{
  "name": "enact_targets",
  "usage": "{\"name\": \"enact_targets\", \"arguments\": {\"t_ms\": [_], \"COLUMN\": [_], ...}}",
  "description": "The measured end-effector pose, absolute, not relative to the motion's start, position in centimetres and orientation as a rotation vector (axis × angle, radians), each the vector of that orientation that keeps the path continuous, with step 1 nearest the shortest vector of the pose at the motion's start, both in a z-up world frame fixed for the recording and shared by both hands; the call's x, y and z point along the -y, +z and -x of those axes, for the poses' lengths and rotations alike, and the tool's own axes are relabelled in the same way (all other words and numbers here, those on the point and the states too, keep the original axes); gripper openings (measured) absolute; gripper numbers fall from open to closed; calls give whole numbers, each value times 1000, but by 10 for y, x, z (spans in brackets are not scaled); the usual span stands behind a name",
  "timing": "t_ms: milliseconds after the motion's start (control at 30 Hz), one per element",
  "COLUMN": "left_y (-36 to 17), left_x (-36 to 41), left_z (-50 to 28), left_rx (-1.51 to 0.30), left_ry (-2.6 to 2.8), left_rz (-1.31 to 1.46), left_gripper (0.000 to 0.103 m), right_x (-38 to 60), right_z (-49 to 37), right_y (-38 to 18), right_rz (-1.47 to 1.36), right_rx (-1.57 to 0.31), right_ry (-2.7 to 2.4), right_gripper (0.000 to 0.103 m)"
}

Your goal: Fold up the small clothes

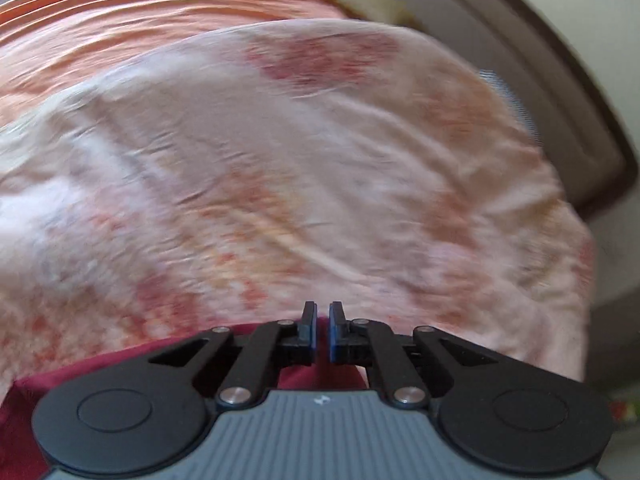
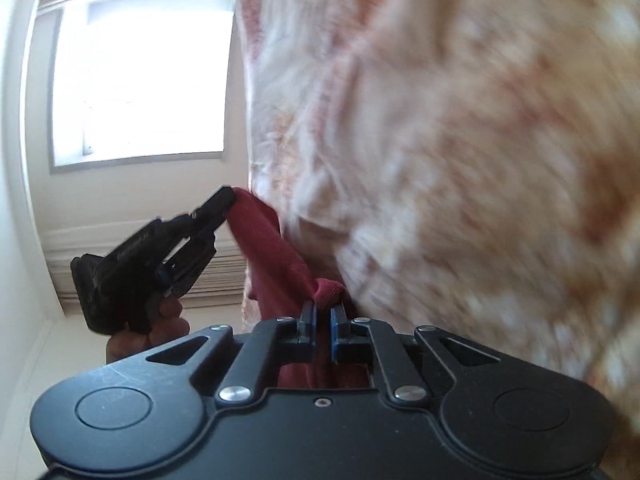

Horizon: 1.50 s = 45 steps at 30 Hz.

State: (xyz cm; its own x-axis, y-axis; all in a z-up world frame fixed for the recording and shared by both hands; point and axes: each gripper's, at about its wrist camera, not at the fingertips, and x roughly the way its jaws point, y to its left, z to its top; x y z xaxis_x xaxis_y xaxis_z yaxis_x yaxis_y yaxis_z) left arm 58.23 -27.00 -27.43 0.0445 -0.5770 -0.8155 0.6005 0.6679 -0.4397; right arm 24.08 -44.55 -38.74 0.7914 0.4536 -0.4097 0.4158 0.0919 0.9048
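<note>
A small maroon garment (image 2: pixel 276 244) hangs stretched between my two grippers. My right gripper (image 2: pixel 323 322) is shut on one bunched corner of it (image 2: pixel 329 291). My left gripper, seen in the right wrist view (image 2: pixel 230 196), is shut on the other corner, up and to the left. In the left wrist view the left gripper (image 1: pixel 323 330) has its jaws nearly together, with the maroon garment (image 1: pixel 60 372) hanging under it. Both are held above a bed with a pink and white floral cover (image 1: pixel 300 168).
An orange sheet (image 1: pixel 152 12) lies at the far side of the bed. The bed's right edge (image 1: pixel 576 216) drops to a dark-framed floor area. A bright window (image 2: pixel 140 76) and a wall heater (image 2: pixel 152 264) lie beyond the left gripper. The floral cover (image 2: pixel 480 140) is blurred.
</note>
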Motion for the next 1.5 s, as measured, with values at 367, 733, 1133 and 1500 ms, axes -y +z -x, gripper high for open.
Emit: {"name": "enact_targets", "arguments": {"t_ms": [367,733,1133,1500], "left_y": [-244,-271,-291,-297], "left_x": [246,119,23,10], "left_z": [-558,-468,-441,-426], "left_rx": [-1122,-1196,-1201,-1192], "left_ry": [-923,-840,-519,-428], "left_rz": [-62,-87,19,87], "left_gripper": [44,65,89,99], "right_x": [461,448,354,275], "right_z": [-241,-305,-387,-365], "right_y": [-359,-299,-290,-294], "right_rz": [-1371,-883,-667,231], "right_rx": [-762,-794,-933,-875], "right_ry": [14,234,528,250], "right_gripper": [40,72,88,92]}}
